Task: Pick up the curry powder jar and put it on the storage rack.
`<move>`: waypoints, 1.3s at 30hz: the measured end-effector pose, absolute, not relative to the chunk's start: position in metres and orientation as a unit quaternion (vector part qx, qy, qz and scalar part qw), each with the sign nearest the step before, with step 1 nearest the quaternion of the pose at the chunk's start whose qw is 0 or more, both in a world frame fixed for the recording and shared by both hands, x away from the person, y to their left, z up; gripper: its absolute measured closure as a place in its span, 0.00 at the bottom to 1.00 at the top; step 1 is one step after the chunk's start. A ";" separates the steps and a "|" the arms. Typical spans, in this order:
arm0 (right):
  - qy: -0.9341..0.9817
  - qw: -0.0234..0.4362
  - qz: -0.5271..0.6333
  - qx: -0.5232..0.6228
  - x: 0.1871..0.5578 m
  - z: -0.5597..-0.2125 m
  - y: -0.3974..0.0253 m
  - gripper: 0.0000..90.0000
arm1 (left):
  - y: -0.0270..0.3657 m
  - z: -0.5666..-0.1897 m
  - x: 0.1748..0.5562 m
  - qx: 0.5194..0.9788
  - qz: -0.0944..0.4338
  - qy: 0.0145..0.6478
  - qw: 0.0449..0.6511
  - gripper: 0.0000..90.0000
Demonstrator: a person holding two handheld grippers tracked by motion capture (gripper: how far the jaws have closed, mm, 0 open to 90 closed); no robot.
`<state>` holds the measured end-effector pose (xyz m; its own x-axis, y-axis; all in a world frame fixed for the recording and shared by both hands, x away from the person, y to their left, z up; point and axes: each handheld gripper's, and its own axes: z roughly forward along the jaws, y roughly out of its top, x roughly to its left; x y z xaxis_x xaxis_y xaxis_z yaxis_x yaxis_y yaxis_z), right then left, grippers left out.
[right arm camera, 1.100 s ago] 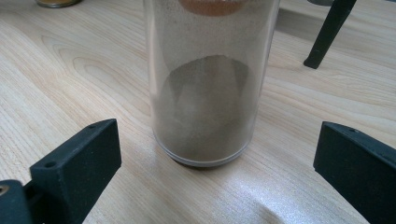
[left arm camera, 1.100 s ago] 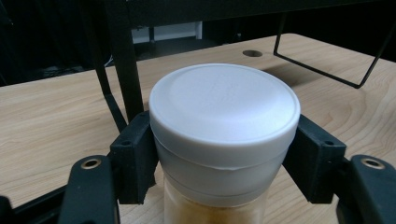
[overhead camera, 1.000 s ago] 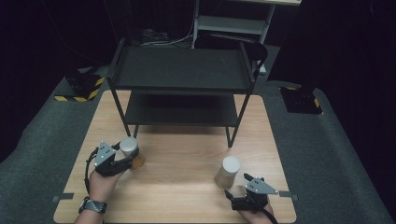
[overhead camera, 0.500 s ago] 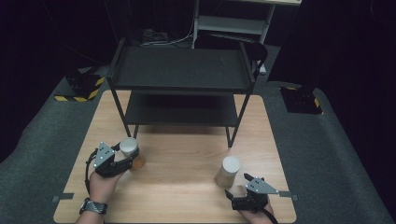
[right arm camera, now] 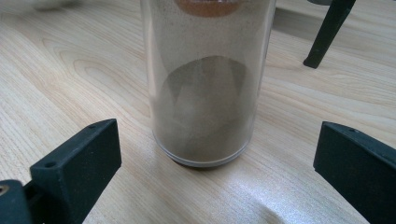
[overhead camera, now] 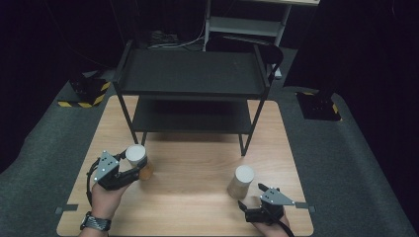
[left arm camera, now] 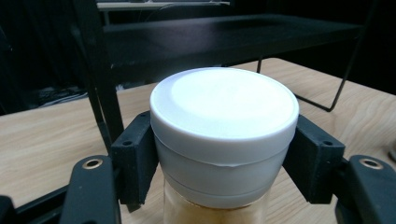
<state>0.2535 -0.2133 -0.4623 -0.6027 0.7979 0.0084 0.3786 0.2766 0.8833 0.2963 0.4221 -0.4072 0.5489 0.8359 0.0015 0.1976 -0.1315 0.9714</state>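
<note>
Two-tier rack (overhead camera: 192, 74) stood at the far middle of the tabletop (overhead camera: 197, 197), legs on the wood. Near left: jar (overhead camera: 137, 159) sat between my left gripper (overhead camera: 132, 165) fingers (left arm camera: 135, 156), their pads against its cap, rack behind it. Near right: second jar (overhead camera: 241, 181) stood upright on the tabletop, just ahead of my right gripper (overhead camera: 253, 201), between its spread fingers (right arm camera: 88, 154), apart from both.

- The high view looks forward and down over the table (overhead camera: 197, 197) and the rack (overhead camera: 192, 74).
- The left gripper view sits close behind a jar's lid (left arm camera: 224, 105), facing the rack.
- The right gripper view looks low at another jar (right arm camera: 205, 79); both jars appear from above.
</note>
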 end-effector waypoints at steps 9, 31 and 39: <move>0.767 0.226 0.461 0.385 0.254 -0.462 -0.213 0.01 | 0.423 -0.390 0.288 0.694 0.295 0.351 0.555 0.38; 0.771 0.226 0.456 0.382 0.254 -0.461 -0.211 0.01 | 0.417 -0.354 0.281 0.684 0.304 0.331 0.575 0.38; 0.772 0.224 0.455 0.384 0.255 -0.460 -0.212 0.01 | 0.416 -0.341 0.283 0.685 0.303 0.326 0.577 0.38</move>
<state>0.2551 -0.2116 -0.4599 -0.6043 0.7967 0.0038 0.3897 0.2914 0.8736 0.2829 0.4164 -0.3409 0.6039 0.7961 0.0390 0.0958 -0.1211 0.9880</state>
